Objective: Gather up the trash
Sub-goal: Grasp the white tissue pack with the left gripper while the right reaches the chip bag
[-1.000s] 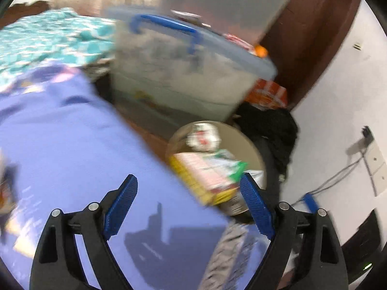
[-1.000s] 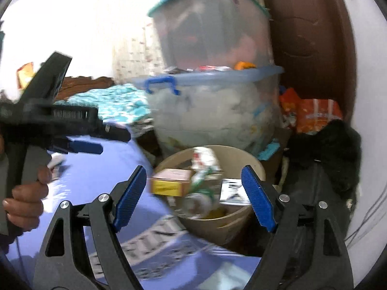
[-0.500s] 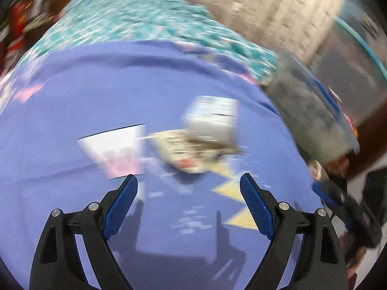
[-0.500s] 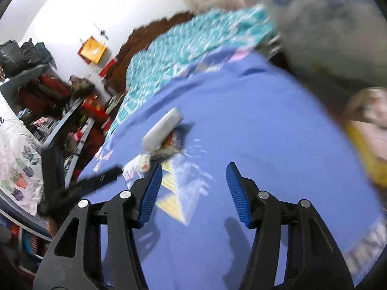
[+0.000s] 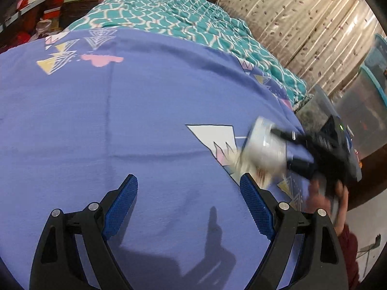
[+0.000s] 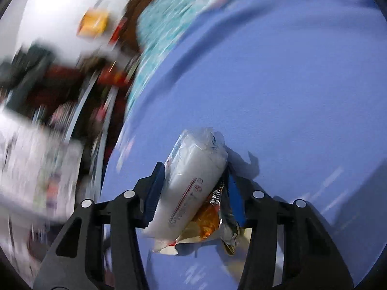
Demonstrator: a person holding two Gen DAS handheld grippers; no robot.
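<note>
The right gripper [image 6: 193, 193], its jaws just closing, clasped a white packet [image 6: 193, 181] and foil wrapper [image 6: 217, 220] lying on the purple sheet [image 6: 290, 96]. The left gripper [image 5: 188, 207] hung agape, empty. Pickup under way; lifting toward a bin likely followed.

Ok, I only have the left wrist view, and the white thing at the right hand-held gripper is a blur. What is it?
Observer: A white plastic pack with red print. It lies between the jaws of the right hand-held gripper, which have just been closing.
Operator: Only the pack in there?
Observer: No. A crumpled orange and silver wrapper sits between the pack and the pad on the right of the picture.
Operator: Is the wrapper fully inside the jaws?
Observer: No, its crumpled end sticks out behind the pads, toward the camera, over the purple sheet.
</note>
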